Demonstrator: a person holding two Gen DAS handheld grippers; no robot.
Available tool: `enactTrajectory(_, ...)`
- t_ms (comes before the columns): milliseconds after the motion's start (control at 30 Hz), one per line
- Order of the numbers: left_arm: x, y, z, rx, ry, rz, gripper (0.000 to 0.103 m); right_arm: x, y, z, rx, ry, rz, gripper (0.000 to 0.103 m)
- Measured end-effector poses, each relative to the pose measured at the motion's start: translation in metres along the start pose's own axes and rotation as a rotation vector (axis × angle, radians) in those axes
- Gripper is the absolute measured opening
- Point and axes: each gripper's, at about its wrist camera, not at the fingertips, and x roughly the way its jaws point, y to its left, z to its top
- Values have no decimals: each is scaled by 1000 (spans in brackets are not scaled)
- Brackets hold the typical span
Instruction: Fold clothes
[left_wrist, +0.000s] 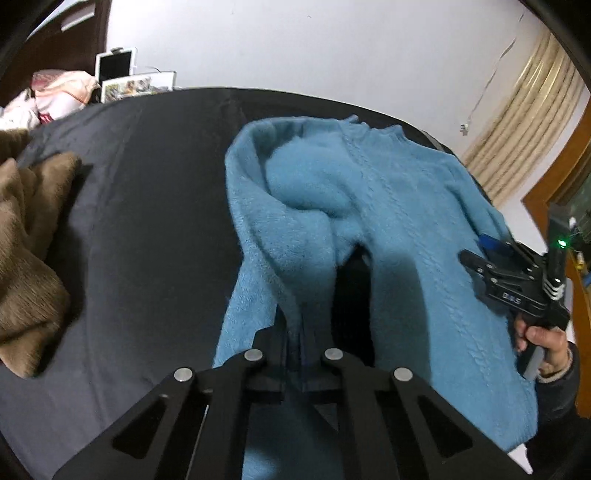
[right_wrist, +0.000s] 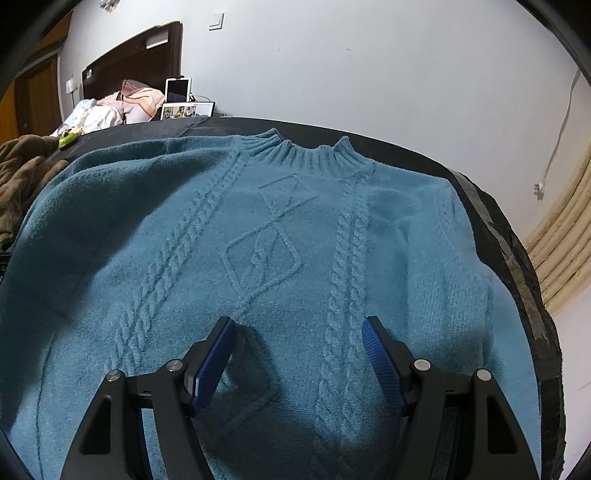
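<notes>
blue cable-knit sweater (right_wrist: 280, 240) on black bed (left_wrist: 147, 184): left gripper (left_wrist: 300, 363) pinching its sleeve, right gripper (right_wrist: 299, 354) spread above torso.

Pale lettering on the black plastic body of the right gripper (left_wrist: 484, 254), too blurred to read, nothing else legible

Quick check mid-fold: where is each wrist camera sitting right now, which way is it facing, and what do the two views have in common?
Left wrist: on the left gripper, angled down at the sweater's lifted fold, pinched in its shut jaws; the right gripper and hand show.
Right wrist: on the right gripper, angled down over the sweater's front; jaws open, empty.
Shared: sweater, black cover, brown blanket, tablet.
</notes>
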Motion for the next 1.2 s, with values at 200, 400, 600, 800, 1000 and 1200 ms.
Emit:
enactTrajectory(200,-26,36,41,13,-96,267,5,1,-6,-2,-13,-4,-49,72)
enactTrajectory(400,-36,93,85,-72,-123,427,5,4,-26,-4,3,4,-86,72)
enactTrajectory(600,-3,84,94,-12,-84,502,5,8,-36,-3,3,9,-83,73)
enactTrajectory(800,-8,72,88,6,-79,519,7,9,-42,-2,15,10,-50,73)
enactTrajectory(1000,-29,60,77,4,-108,491,48,9,-42,-3,17,9,-40,74)
enactTrajectory(1200,-51,31,52,17,-119,320,65,9,-42,-4,23,10,-28,74)
